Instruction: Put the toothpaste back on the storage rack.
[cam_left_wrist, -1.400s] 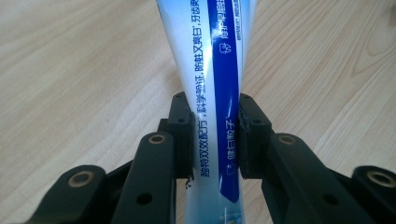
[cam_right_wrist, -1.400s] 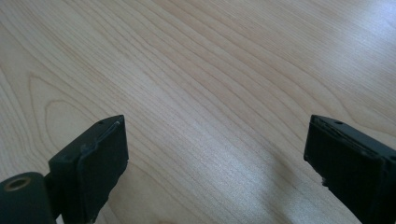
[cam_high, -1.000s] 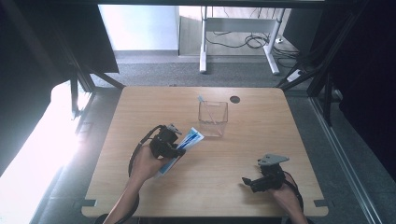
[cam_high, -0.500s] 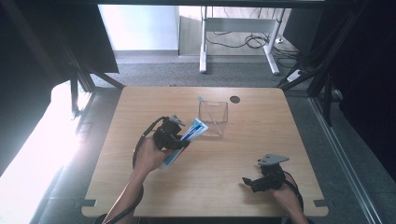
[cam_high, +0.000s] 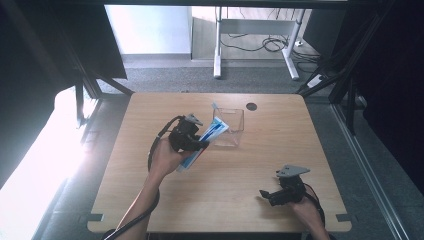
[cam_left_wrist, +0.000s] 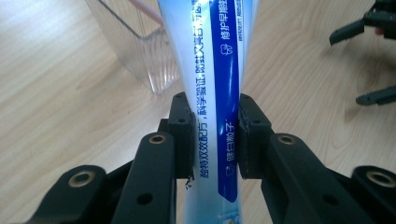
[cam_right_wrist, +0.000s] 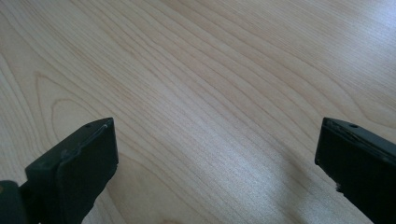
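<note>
A blue and white toothpaste tube (cam_high: 206, 139) (cam_left_wrist: 215, 98) is clamped between the jaws of my left gripper (cam_high: 192, 141) (cam_left_wrist: 215, 135), lifted above the wooden table (cam_high: 150, 200). The tube's far end reaches the near left rim of a clear plastic box (cam_high: 231, 127) (cam_left_wrist: 135, 51). A thin pinkish stick (cam_left_wrist: 148, 10) leans inside that box. My right gripper (cam_high: 267, 196) (cam_right_wrist: 217, 154) rests near the table's front right, open, with bare wood between its jaws. It also appears at the right edge of the left gripper view as the right gripper (cam_left_wrist: 369, 60).
A round cable hole (cam_high: 251, 106) sits in the table behind the box. Beyond the far edge stand the white legs of another desk (cam_high: 218, 60) with cables on the floor. Dark frame posts (cam_high: 80, 100) flank the table.
My left gripper has carried the toothpaste tube up and to the right, from mid-table to the clear box's rim. The right gripper has stayed in place.
</note>
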